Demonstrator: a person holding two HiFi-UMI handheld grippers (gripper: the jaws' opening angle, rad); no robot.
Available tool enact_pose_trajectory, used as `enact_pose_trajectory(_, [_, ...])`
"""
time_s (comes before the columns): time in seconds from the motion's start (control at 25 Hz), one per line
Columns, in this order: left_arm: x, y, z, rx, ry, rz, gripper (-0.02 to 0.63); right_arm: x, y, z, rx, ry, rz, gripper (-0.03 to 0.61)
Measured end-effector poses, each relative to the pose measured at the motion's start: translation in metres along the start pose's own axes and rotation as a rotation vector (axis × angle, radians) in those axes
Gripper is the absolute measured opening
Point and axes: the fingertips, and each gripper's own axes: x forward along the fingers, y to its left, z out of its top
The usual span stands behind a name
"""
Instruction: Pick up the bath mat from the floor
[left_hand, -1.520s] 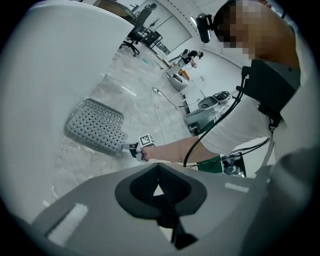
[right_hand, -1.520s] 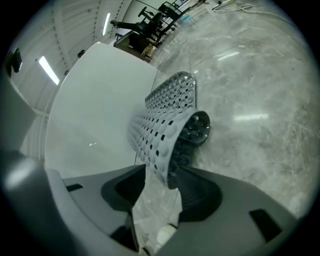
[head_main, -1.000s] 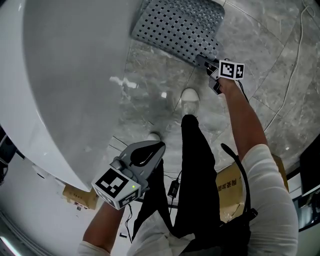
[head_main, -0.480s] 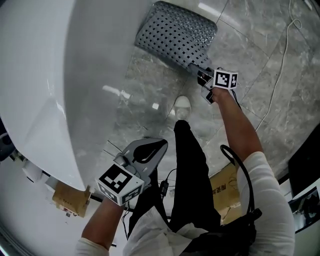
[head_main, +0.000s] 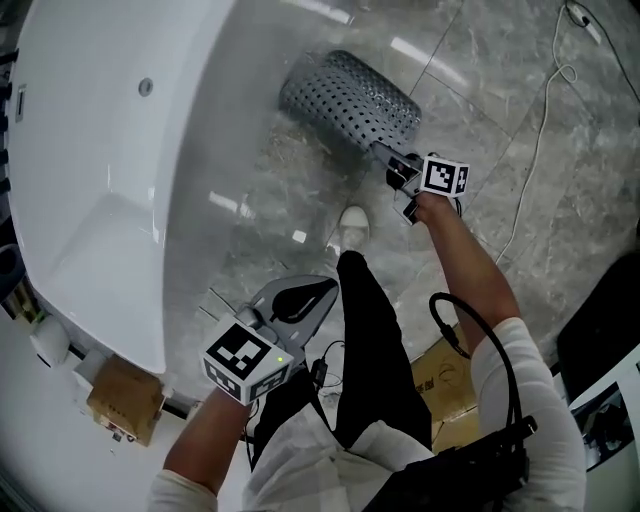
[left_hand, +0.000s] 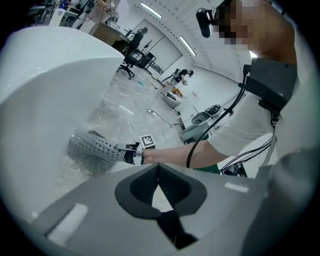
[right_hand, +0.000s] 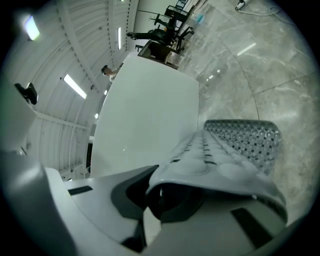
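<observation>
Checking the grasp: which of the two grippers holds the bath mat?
The right gripper: its jaws have just been closing and pinch the edge of the grey bath mat. The left gripper is shut on nothing.

Readable text: none in any view.
Left gripper (head_main: 322, 291) cube: black-and-white square marker, no letters.
Right gripper (head_main: 388, 158) cube: likewise.
Cardboard box, lower left (head_main: 125, 400): label too small to read.
Cardboard box, lower right (head_main: 440, 385): print blurred.
</observation>
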Motion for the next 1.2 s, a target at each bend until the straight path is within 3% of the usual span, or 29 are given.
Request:
enact_pose_trajectory(0.56, [-0.056, -0.071, 0.031, 0.101, -0.082, 0.004, 0.006, -0.065, 0.118, 0.02, -0.019, -0.055, -0.013, 0.013])
enact_pose_trajectory(1.0, [-0.133, -0.124, 0.007, 0.204, -0.157, 0.014, 0.006, -0.134, 0.242, -0.028, -0.021, -0.109, 0.008, 0.014])
enact_pose_trajectory(1.2, [-0.183, -0.145, -0.017, 0.227, -0.205, 0.025, 0.006, -0.16, 0.317, -0.058, -0.107, -0.118, 0.044, 0.013])
